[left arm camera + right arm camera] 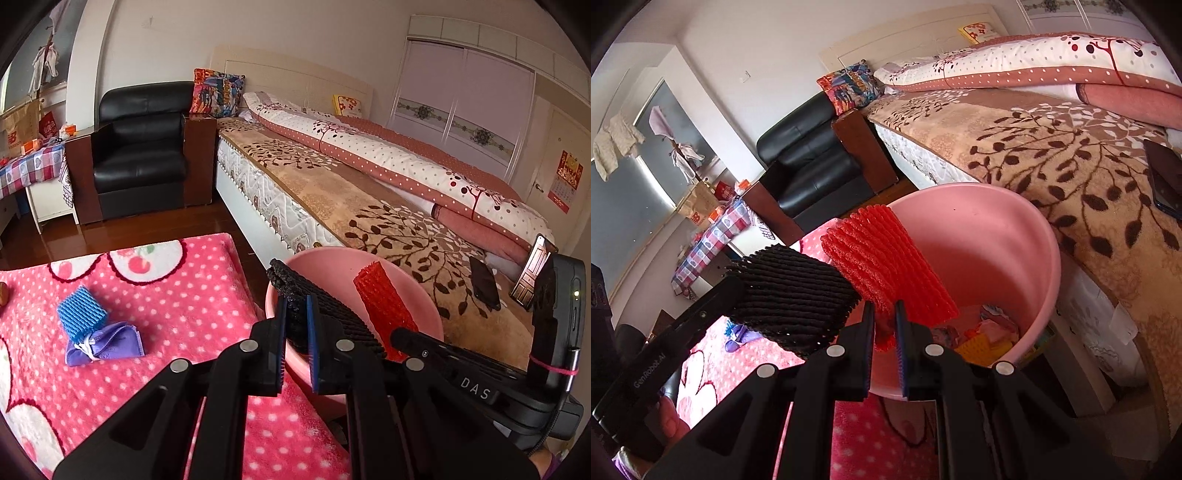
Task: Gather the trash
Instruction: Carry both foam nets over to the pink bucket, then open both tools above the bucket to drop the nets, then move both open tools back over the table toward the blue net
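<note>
1. Trash: black net [325, 306] in left gripper [295, 328], red net [886, 266] in right gripper [884, 332]; both over pink bin [1015, 236].
2. Fingers: each pair nearly shut, clamped on its net.
3. Bin: on floor beside bed [369, 206]; trash inside.
4. Blue net [81, 314] and purple wad [107, 343] on pink rug [184, 295].

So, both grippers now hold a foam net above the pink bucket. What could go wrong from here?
1. The black foam net in the left gripper hangs over the pink bucket rim, partly outside; released here, it may fall on the pink rug.
2. The red foam net in the right gripper lies against the black one, so releasing one may drag the other.
3. The blue foam net and purple pouch could be forgotten.
</note>
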### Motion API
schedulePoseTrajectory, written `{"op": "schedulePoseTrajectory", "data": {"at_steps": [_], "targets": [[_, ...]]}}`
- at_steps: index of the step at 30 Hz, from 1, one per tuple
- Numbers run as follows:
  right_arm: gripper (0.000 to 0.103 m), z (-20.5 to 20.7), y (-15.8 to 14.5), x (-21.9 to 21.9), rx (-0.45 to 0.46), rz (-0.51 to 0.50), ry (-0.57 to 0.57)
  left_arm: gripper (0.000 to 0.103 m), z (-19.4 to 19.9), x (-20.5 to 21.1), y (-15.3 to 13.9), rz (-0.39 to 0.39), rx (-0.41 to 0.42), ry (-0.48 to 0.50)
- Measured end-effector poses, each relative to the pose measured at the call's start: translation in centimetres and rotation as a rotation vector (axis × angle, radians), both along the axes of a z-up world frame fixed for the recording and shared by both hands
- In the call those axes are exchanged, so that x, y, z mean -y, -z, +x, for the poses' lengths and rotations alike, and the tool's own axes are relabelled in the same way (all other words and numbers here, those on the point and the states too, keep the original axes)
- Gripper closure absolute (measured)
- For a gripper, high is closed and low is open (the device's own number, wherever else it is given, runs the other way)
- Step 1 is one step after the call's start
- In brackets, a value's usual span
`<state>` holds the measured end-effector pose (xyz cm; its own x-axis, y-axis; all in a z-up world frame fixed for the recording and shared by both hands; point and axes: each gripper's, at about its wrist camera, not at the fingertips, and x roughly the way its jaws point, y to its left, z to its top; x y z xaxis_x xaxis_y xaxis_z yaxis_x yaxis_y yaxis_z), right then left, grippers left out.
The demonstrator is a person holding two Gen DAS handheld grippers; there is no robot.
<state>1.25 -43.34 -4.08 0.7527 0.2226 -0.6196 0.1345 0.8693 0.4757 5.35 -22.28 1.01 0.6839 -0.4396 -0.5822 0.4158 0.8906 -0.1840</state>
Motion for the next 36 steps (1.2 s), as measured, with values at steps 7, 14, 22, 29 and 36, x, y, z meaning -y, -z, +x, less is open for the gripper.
{"op": "schedulePoseTrajectory", "data": {"at_steps": [7, 14, 22, 29, 36], "targets": [[0.092, -0.2, 0.7, 0.3, -0.015, 0.001, 0.021, 0.093, 0.3, 1.1, 0.8, 0.011, -0.013, 0.008], [0.087, -0.2, 0.8, 0.1, -0.02, -0.016, 0.022, 0.09, 0.1, 1.3, 0.7, -0.012, -0.015, 0.03], [0.077, -0.4, 0.6, 0.0, -0.015, -0.032, 0.033, 0.07, -0.1, 1.5, 0.2, -0.044, -0.001, 0.051], [0.068, -0.5, 0.2, -1.0, -0.003, -0.047, 0.008, 0.07, -1.1, 1.0, -0.3, -0.033, 0.027, 0.049], [0.065, -1.0, -0.7, -3.2, 0.021, -0.06, -0.046, 0.07, -2.3, -0.8, -0.6, -0.026, 0.036, 0.006]]}}
